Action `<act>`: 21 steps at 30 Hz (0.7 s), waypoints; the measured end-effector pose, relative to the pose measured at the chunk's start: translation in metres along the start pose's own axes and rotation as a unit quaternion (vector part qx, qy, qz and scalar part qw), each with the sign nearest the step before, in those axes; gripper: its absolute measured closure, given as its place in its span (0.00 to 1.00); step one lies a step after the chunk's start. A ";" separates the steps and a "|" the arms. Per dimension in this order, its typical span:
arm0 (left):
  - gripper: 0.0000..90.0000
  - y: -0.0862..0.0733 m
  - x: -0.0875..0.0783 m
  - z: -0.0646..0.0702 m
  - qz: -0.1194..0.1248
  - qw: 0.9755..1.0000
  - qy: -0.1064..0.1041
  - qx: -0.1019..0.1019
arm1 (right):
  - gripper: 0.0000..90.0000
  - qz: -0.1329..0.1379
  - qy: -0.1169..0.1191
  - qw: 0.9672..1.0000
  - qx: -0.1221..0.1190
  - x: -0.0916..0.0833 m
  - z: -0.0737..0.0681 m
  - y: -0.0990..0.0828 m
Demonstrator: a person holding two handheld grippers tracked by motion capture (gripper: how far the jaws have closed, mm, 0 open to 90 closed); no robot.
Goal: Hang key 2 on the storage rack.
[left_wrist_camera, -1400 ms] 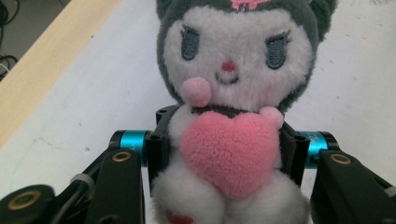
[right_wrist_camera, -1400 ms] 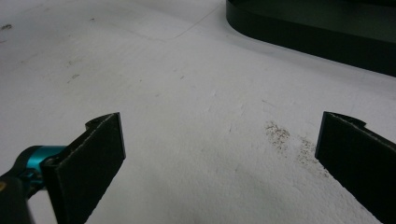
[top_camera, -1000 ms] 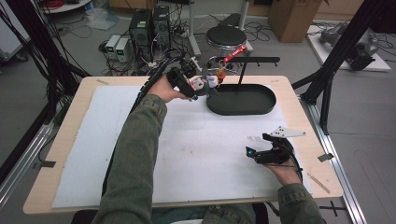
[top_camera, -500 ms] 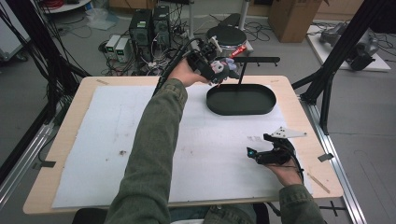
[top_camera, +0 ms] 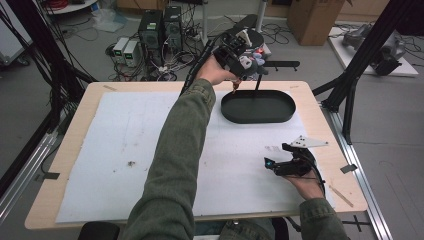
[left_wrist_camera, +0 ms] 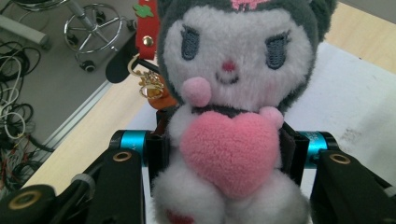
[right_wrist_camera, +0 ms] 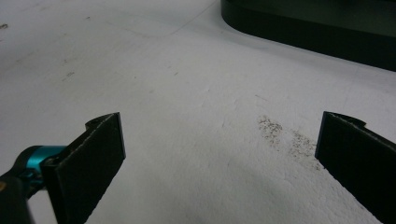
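Note:
A grey-and-white plush toy [left_wrist_camera: 229,107] hugging a pink heart sits squeezed between the jaws of my left gripper [left_wrist_camera: 229,149]. A red strap with a gold clasp [left_wrist_camera: 148,86] hangs from its head. In the high view my left gripper [top_camera: 245,52] is raised with the plush toy [top_camera: 248,61] above the far left end of the black oval tray [top_camera: 227,114], close to the tray's black stand [top_camera: 258,82]. My right gripper [top_camera: 276,155] lies low over the white mat at the front right. Its jaws stand wide apart with nothing between them, as the right gripper [right_wrist_camera: 219,140] view shows.
A white mat [top_camera: 125,150] covers the wooden table. The tray's dark wall [right_wrist_camera: 327,37] lies ahead of the right gripper. Computers and cables [top_camera: 150,45] sit on the floor behind the table, and a black frame post [top_camera: 350,95] stands at its right edge.
My left hand has carried the plush toy right and up, from beside the tray's left end to above its far edge near the stand. The right gripper has stayed put.

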State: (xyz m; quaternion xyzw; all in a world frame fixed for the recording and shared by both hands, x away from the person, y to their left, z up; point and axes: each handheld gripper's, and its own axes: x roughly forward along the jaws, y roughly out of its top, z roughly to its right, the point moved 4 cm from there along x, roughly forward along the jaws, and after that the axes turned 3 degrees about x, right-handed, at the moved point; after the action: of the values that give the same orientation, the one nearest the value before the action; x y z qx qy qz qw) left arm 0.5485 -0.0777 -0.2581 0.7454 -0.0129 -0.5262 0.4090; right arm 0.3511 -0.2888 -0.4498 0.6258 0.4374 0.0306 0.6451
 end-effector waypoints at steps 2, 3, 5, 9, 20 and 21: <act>0.56 0.002 0.006 0.001 -0.002 1.000 0.009 0.001 | 0.01 0.001 -0.001 1.000 0.000 0.000 0.001 0.000; 0.56 0.002 0.006 0.001 -0.002 1.000 0.009 0.001 | 0.01 0.001 -0.001 1.000 0.000 0.000 0.001 0.000; 0.56 0.005 0.010 -0.001 -0.004 1.000 0.015 -0.005 | 0.01 0.002 0.001 1.000 0.003 -0.001 0.001 0.000; 0.56 0.011 0.023 -0.002 0.008 1.000 0.005 -0.017 | 0.01 0.005 -0.003 1.000 0.004 -0.003 0.003 0.000; 0.56 0.018 0.040 -0.006 0.014 0.999 0.039 -0.025 | 0.01 0.006 -0.002 1.000 0.004 -0.002 0.007 0.001; 0.56 0.019 0.042 -0.006 0.015 0.999 0.042 -0.028 | 0.01 0.006 -0.001 1.000 0.003 -0.001 0.007 0.001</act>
State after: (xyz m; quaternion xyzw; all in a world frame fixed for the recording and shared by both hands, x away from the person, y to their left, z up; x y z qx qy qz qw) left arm 0.5799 -0.1056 -0.2774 0.7551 0.0074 -0.4882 0.4376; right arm 0.3555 -0.2948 -0.4499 0.6301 0.4330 0.0326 0.6437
